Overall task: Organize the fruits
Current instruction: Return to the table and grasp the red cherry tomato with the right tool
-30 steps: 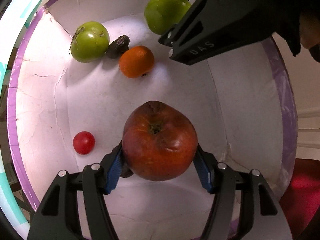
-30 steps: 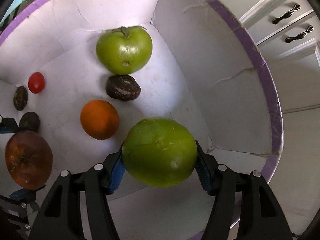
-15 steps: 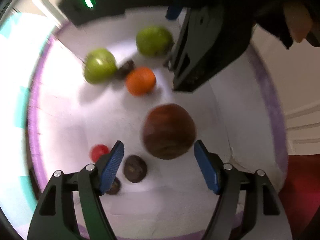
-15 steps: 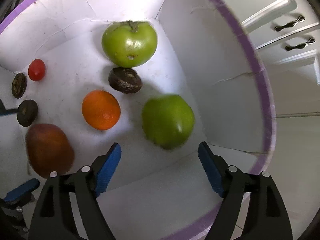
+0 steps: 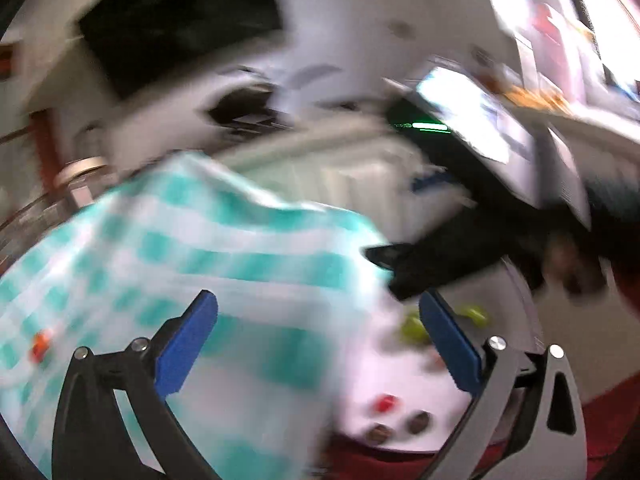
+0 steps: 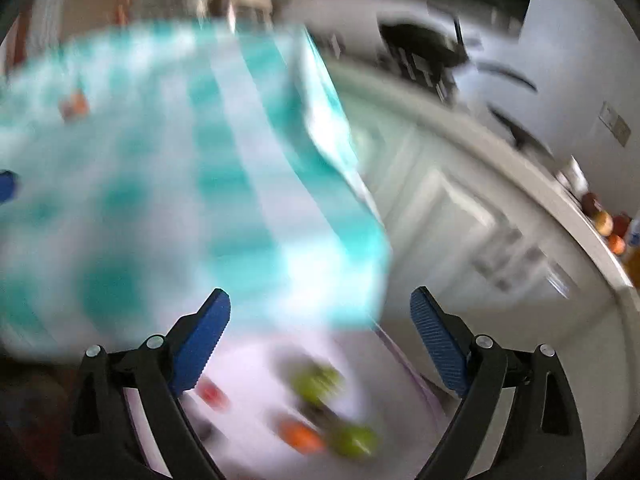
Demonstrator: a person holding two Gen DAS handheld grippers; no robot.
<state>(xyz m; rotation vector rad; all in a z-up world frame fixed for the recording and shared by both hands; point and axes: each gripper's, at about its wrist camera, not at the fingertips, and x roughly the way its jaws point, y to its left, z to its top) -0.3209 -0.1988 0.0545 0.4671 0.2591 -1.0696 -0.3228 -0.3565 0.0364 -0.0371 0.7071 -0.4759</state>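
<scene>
Both views are blurred by motion. My left gripper (image 5: pixel 318 340) is open and empty, high above the white purple-rimmed box (image 5: pixel 404 376). In the box lie green fruits (image 5: pixel 412 326), a small red tomato (image 5: pixel 386 402) and dark small fruits (image 5: pixel 418 422). My right gripper (image 6: pixel 320 344) is open and empty too, above the same box (image 6: pixel 256 360), where green fruits (image 6: pixel 316 380), an orange (image 6: pixel 302 438) and the red tomato (image 6: pixel 212 394) show. The right gripper's black body (image 5: pixel 460 248) crosses the left wrist view.
A table with a teal-and-white checked cloth (image 5: pixel 180 260) (image 6: pixel 180 184) fills the left of both views, with a small orange-red fruit on it (image 5: pixel 40 344) (image 6: pixel 74 106). White kitchen cabinets (image 6: pixel 460 216) and a counter with fruit (image 6: pixel 608 224) stand to the right.
Both grippers let go of their fruits, the brown-red apple and the green one, into the box, then lifted up and away fast. The view now takes in the table and kitchen.
</scene>
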